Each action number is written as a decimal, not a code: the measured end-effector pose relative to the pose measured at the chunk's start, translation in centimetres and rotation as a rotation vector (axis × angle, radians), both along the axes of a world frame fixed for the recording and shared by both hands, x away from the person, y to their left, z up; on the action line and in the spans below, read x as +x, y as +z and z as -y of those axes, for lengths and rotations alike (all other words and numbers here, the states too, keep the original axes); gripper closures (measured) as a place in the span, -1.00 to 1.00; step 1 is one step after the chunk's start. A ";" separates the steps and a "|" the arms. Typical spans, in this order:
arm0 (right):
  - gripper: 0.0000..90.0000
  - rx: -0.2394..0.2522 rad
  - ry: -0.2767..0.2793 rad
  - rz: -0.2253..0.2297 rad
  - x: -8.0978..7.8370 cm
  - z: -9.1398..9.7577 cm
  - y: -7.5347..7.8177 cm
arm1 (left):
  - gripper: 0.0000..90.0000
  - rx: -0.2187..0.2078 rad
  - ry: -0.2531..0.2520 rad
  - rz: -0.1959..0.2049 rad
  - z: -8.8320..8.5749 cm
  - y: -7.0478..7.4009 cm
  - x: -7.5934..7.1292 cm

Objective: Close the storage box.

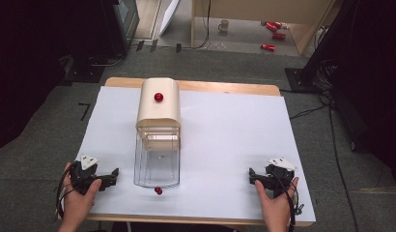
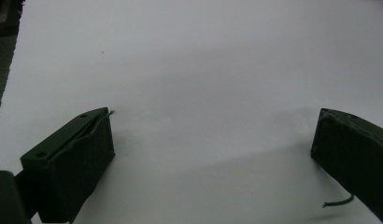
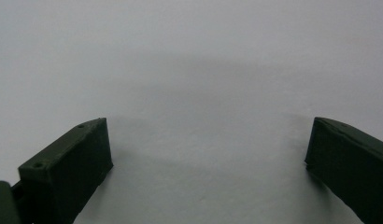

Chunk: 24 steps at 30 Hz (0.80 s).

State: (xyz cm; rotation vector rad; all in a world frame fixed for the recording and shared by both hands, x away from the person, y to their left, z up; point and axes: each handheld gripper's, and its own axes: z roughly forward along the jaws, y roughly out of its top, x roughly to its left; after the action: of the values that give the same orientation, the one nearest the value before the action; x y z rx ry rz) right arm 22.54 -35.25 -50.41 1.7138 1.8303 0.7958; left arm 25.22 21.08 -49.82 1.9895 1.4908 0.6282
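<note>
One counter, covered in white; one cream box on it, with one clear drawer pulled out toward the person; two red knobs, one on the box top and one at the drawer's near end; two grippers, left and right, in two hands; on the floor beyond, one mug and about four red cans, too small to count surely.

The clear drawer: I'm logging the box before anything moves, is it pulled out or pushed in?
Pulled out: the clear drawer juts forward from the cream box.
</note>
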 end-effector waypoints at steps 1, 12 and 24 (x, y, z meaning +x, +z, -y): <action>-1.00 0.006 -0.002 0.001 0.0 0.1 0.0 | -1.00 0.000 0.000 0.000 0.0 0.0 0.0; -0.96 0.033 -0.024 0.011 -0.6 -1.8 0.9 | -1.00 0.000 0.000 0.000 0.0 0.0 0.0; -0.62 0.036 0.128 0.100 -2.2 -8.4 3.5 | -1.00 0.000 0.000 0.000 0.0 0.0 0.0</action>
State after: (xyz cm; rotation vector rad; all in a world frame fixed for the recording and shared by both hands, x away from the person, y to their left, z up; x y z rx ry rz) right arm 20.32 -26.83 -46.94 1.5610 1.8826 0.9536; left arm 25.21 21.08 -49.82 1.9894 1.4908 0.6284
